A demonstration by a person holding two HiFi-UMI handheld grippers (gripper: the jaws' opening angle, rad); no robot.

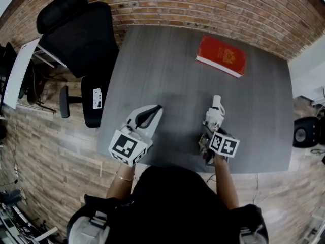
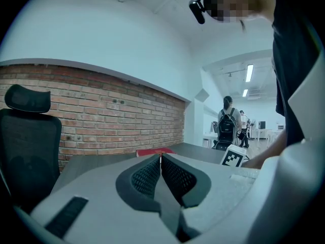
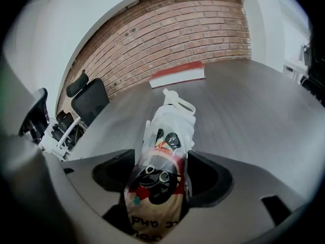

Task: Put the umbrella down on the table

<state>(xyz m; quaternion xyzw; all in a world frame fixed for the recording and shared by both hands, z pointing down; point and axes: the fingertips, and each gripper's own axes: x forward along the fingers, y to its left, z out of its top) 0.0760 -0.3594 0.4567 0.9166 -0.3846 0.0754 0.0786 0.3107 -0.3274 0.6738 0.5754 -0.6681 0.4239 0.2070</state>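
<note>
A folded umbrella (image 1: 216, 115) in a clear sleeve with a cartoon print lies lengthwise between the jaws of my right gripper (image 1: 210, 130), near the front edge of the dark grey table (image 1: 167, 70). In the right gripper view the umbrella (image 3: 167, 131) points away from me, its white looped handle toward the far side, low over the tabletop. The right gripper (image 3: 163, 159) stands wide, its dark pads flanking the sleeve without visibly squeezing it. To the left, my left gripper (image 1: 156, 108) hovers over the table's front left part. Its jaws (image 2: 161, 157) are shut and hold nothing.
A red book (image 1: 221, 55) lies at the table's far right, also in the right gripper view (image 3: 177, 74). A black office chair (image 1: 76, 34) stands off the table's far left corner. A brick wall runs behind. A black round device (image 1: 304, 132) sits on the floor at right.
</note>
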